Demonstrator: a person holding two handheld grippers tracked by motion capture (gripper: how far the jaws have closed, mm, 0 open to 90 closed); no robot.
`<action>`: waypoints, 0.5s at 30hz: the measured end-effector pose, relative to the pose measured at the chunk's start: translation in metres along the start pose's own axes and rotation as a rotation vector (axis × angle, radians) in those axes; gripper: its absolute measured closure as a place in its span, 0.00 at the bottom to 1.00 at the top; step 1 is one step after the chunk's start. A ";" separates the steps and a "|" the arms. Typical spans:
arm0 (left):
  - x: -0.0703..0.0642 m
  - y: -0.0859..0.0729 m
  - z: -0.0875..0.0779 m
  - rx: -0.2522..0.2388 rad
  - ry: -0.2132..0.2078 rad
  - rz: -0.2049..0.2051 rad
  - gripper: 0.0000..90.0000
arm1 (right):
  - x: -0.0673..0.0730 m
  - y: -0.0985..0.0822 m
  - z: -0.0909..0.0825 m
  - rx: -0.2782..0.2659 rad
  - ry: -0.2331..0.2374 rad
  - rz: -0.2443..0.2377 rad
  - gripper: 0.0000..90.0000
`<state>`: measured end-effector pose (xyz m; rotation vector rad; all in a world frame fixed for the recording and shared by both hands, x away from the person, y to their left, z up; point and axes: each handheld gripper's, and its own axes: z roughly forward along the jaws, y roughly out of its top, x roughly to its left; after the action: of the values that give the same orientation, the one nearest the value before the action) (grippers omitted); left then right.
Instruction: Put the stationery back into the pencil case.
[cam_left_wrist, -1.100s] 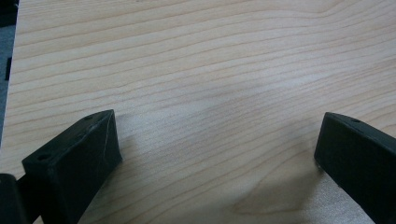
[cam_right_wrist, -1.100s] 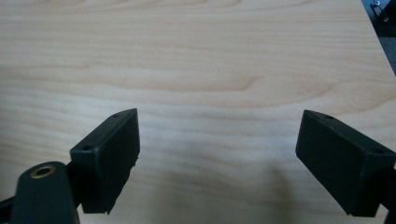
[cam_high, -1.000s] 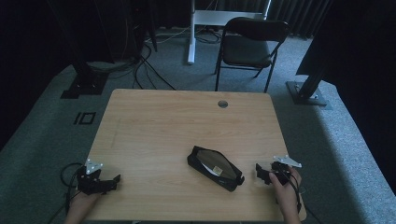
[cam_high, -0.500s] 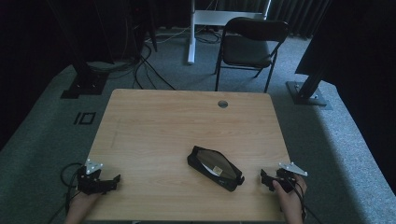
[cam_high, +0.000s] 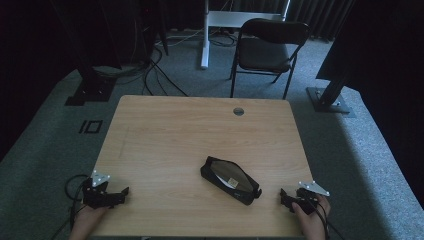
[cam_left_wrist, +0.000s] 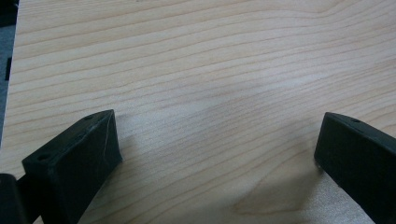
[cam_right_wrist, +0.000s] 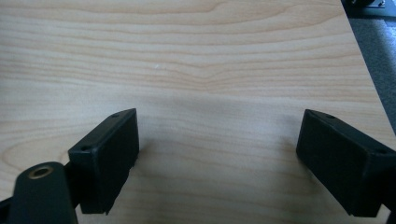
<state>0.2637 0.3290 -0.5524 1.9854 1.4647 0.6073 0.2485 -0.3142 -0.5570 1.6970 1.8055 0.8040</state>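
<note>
A black zip pouch lies open on the wooden table, front of centre, and something tan and white shows inside it. My left gripper rests at the table's front left corner, held by a hand, far from the pouch. Its jaws stand wide apart over bare wood in the left gripper view. My right gripper sits at the front right edge, just right of the pouch and apart from it. In the right gripper view its jaws are also wide open, with bare wood between them.
A round cable hole sits near the table's far edge. Behind the table stands a black chair and a white desk leg. Cables and dark stand bases lie on the grey carpet.
My right gripper has drawn back toward the front right edge, a little farther from the pouch. The left gripper and the pouch have stayed put.
</note>
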 end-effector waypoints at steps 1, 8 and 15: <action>0.000 0.000 0.000 0.000 0.000 0.000 0.00 | 0.000 0.000 0.000 0.000 0.000 0.000 0.14; 0.000 0.000 0.000 0.000 0.000 0.000 0.00 | -0.001 -0.001 0.000 0.000 -0.016 0.013 0.13; 0.000 0.000 0.000 0.000 0.000 0.000 0.00 | -0.001 -0.001 0.000 0.000 -0.016 0.014 0.13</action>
<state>0.2637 0.3290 -0.5524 1.9858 1.4645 0.6073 0.2479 -0.3149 -0.5573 1.7130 1.7851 0.7945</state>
